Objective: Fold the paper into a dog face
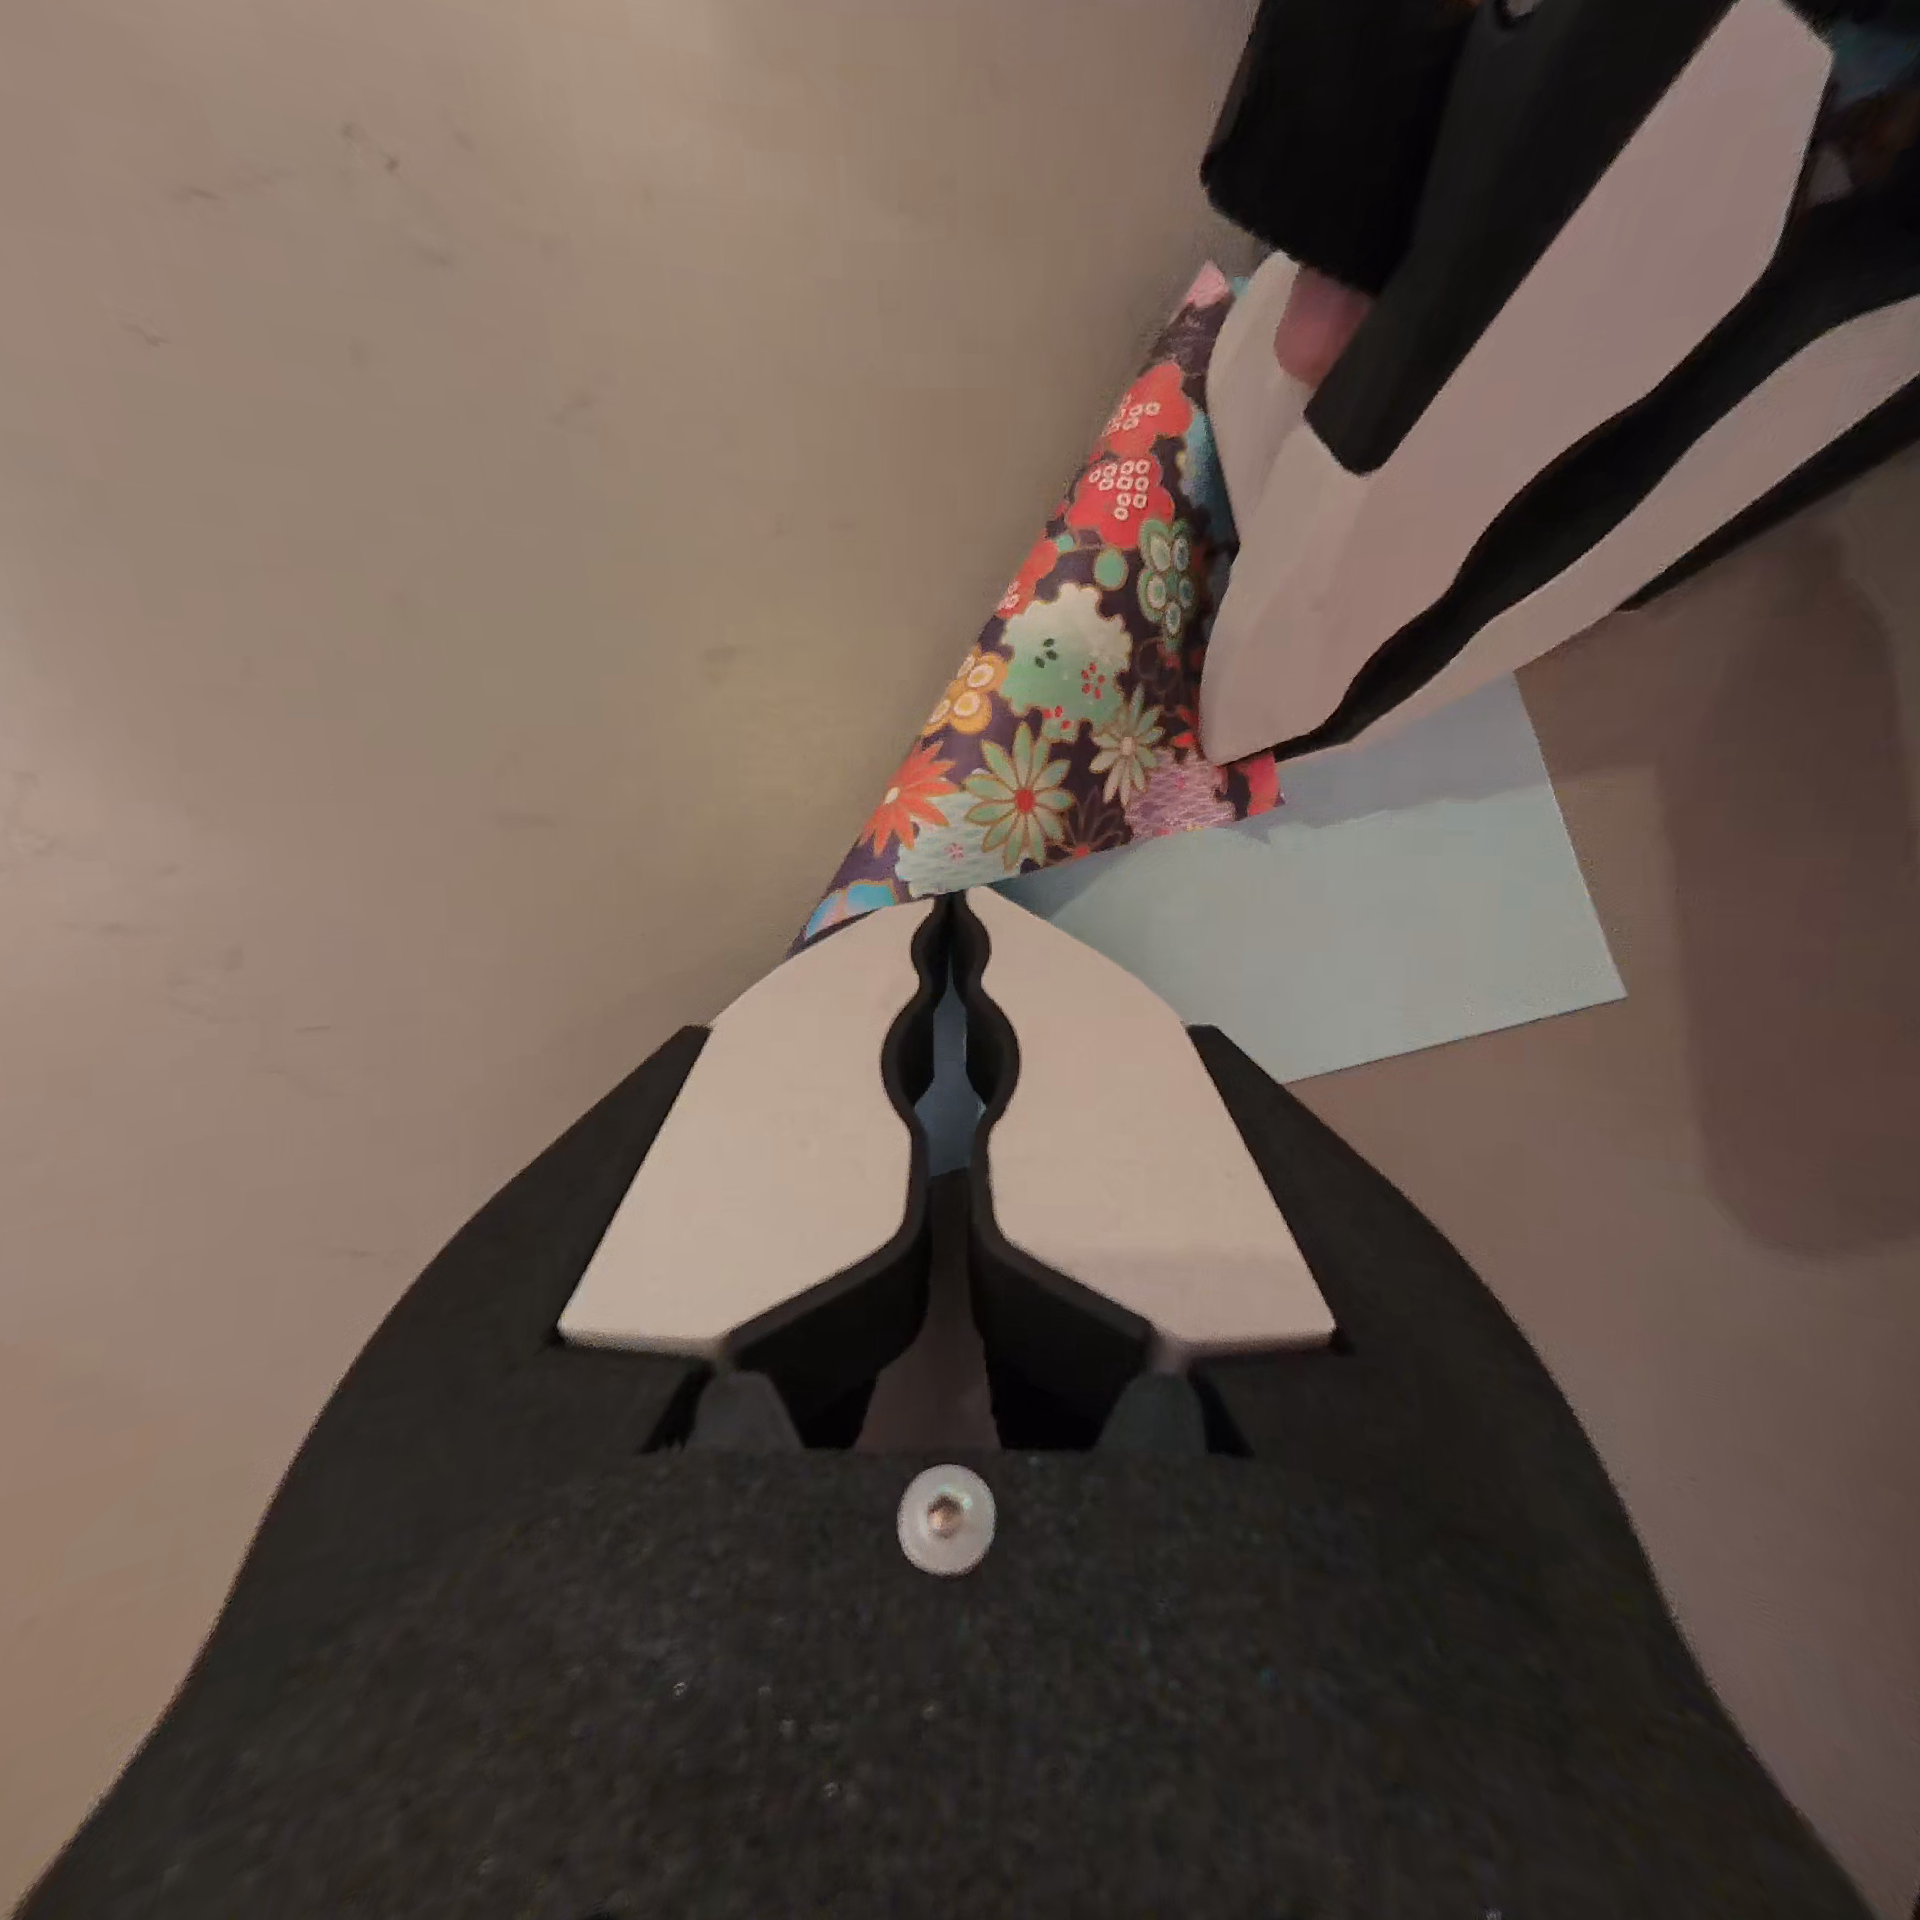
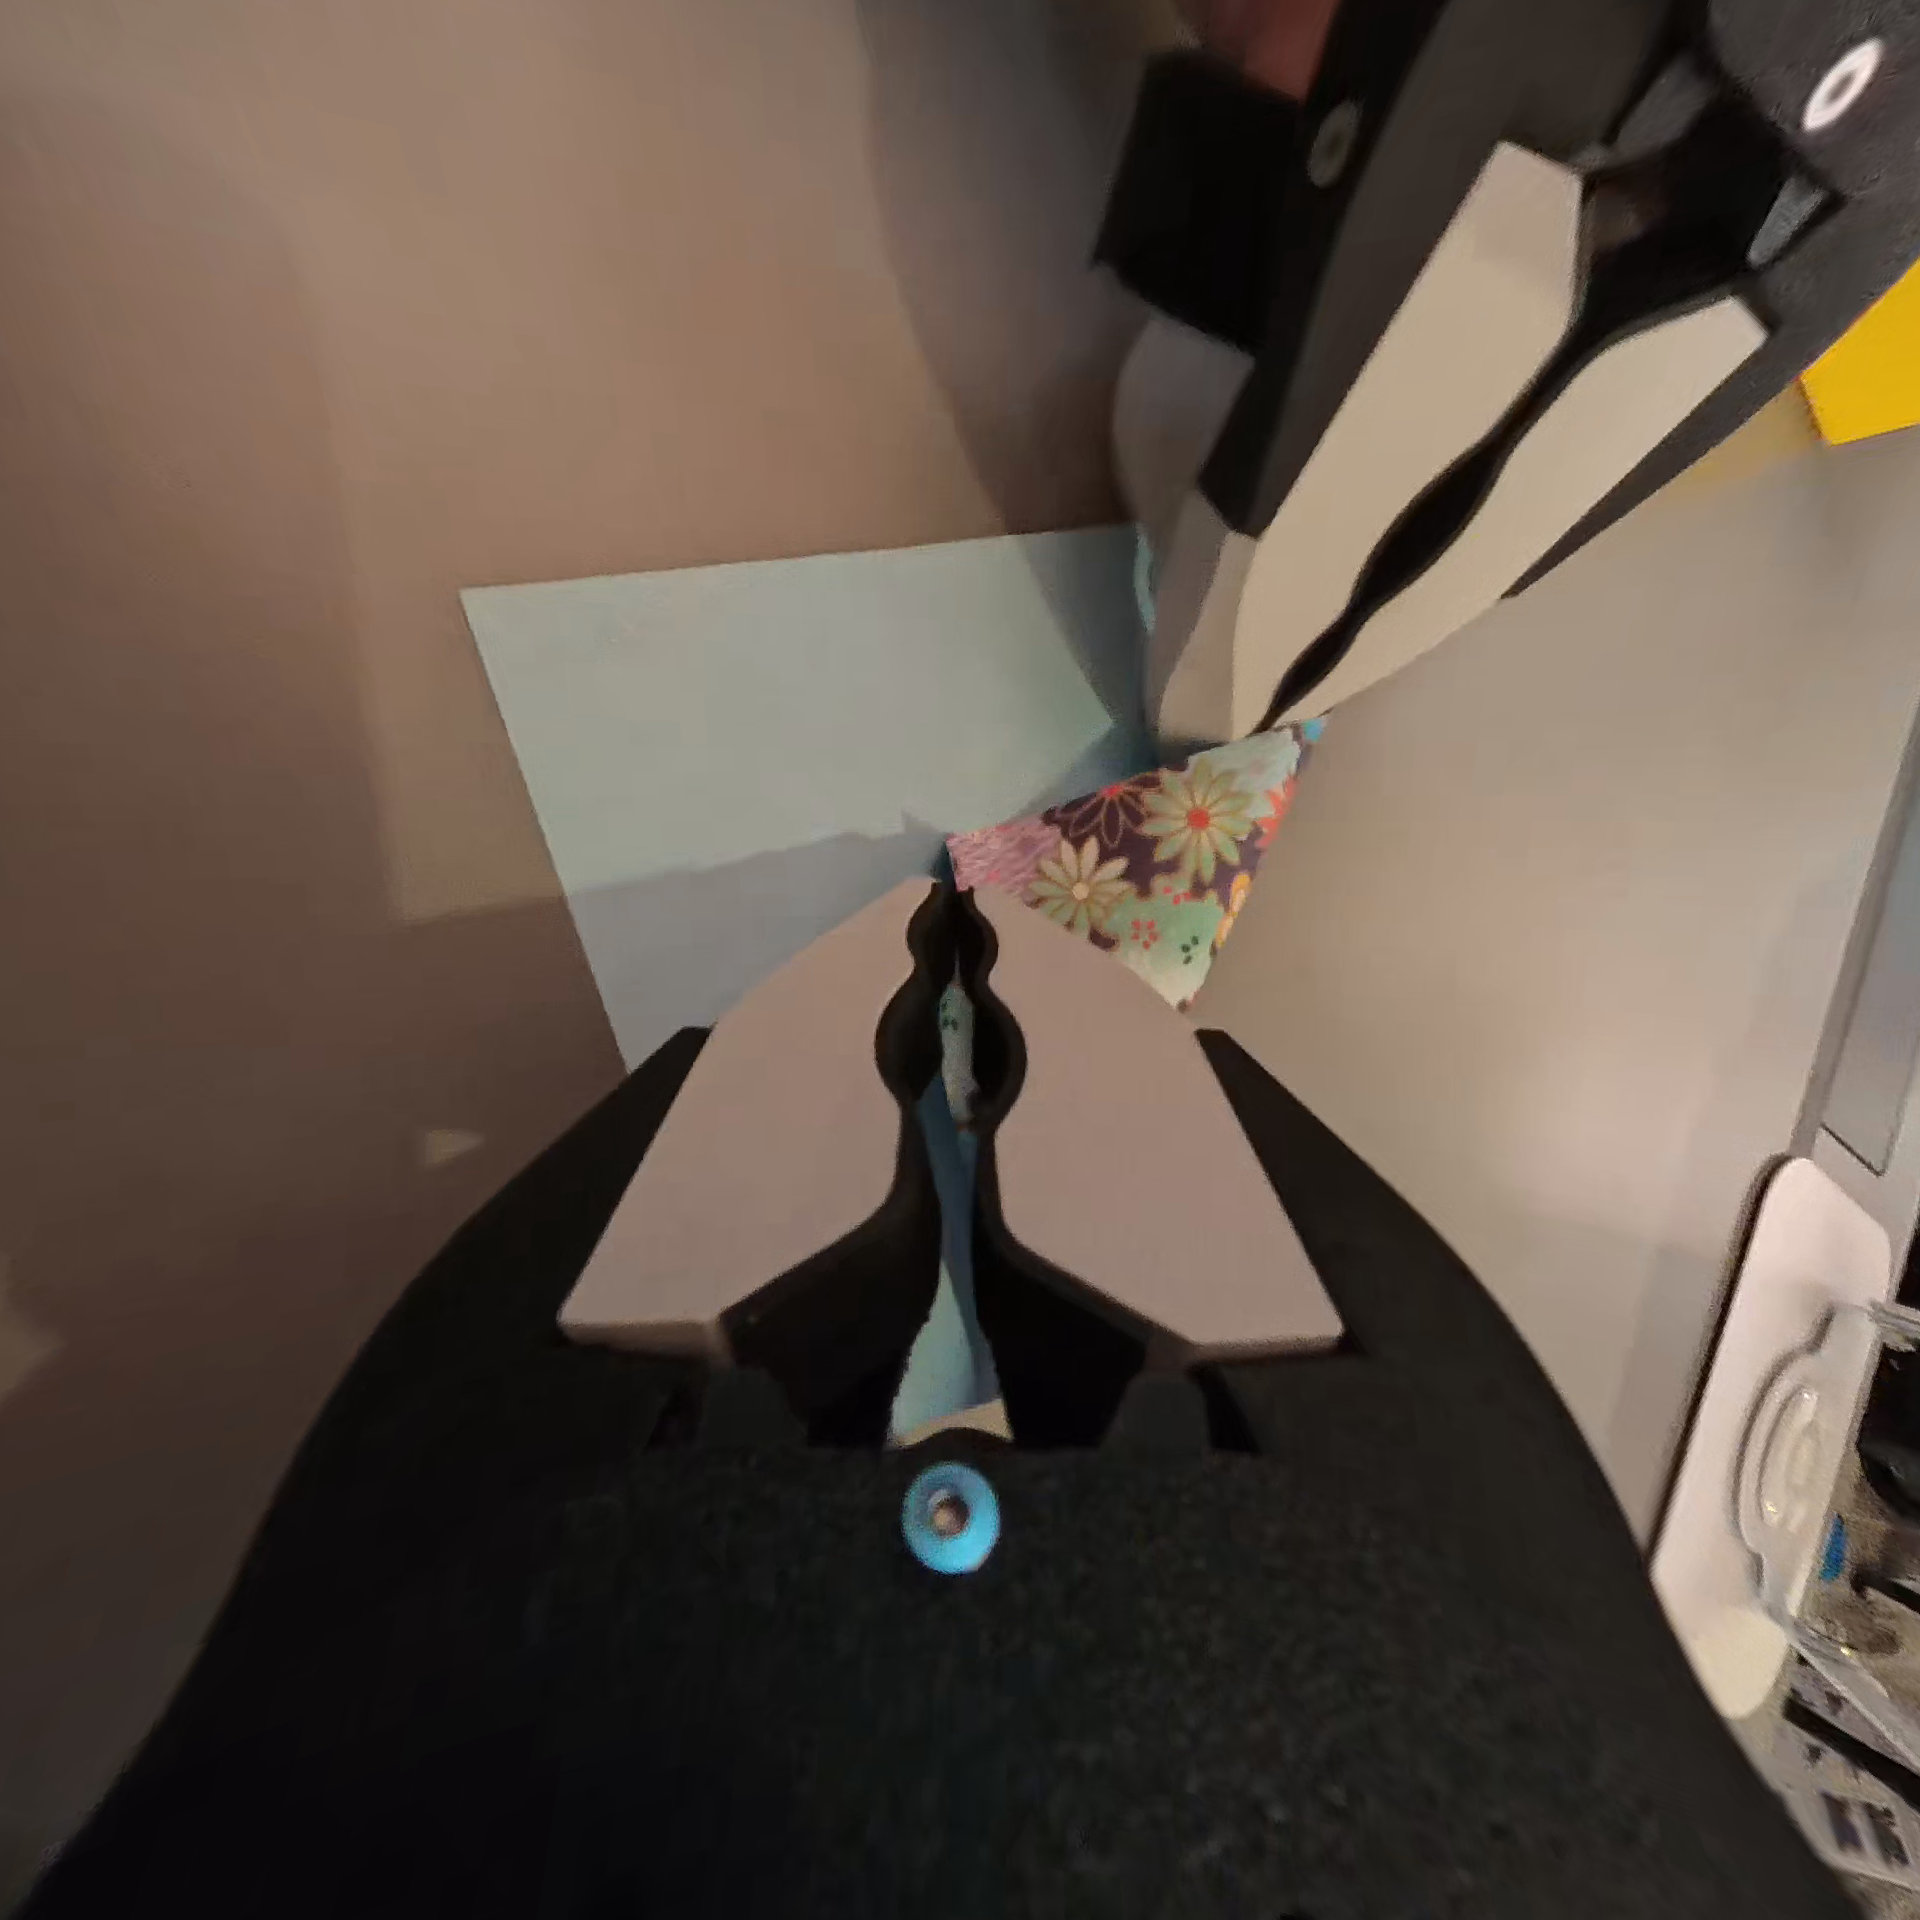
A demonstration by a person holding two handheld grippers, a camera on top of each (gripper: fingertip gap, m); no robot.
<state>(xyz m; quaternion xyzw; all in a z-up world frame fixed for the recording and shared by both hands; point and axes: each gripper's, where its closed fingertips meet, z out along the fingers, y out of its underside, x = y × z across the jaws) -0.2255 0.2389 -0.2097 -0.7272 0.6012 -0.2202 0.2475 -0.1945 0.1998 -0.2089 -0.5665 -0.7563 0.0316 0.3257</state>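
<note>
The paper has a floral side point(image 1: 1049, 707) and a pale blue side point(image 1: 1351, 914) and lies partly folded on the beige table point(image 1: 468, 623), with a floral flap turned over the blue. My left gripper point(image 1: 951, 906) is shut, its tips pinching the lower end of the flap's fold. My right gripper point(image 1: 1242, 750) comes in from the upper right, shut on the flap's free corner. In the right wrist view my right gripper point(image 2: 951, 891) is shut with floral and blue paper point(image 2: 1132, 862) showing between its fingers. The left gripper point(image 2: 1265, 722) grips the flap's far corner.
A yellow object point(image 2: 1860, 395) sits at the far right behind the left gripper. A white plastic item point(image 2: 1787, 1455) and some dark clutter stand along the right edge. A person's finger point(image 1: 1314, 322) shows on the right gripper's handle. The grippers' ends are close to 6 cm from one another.
</note>
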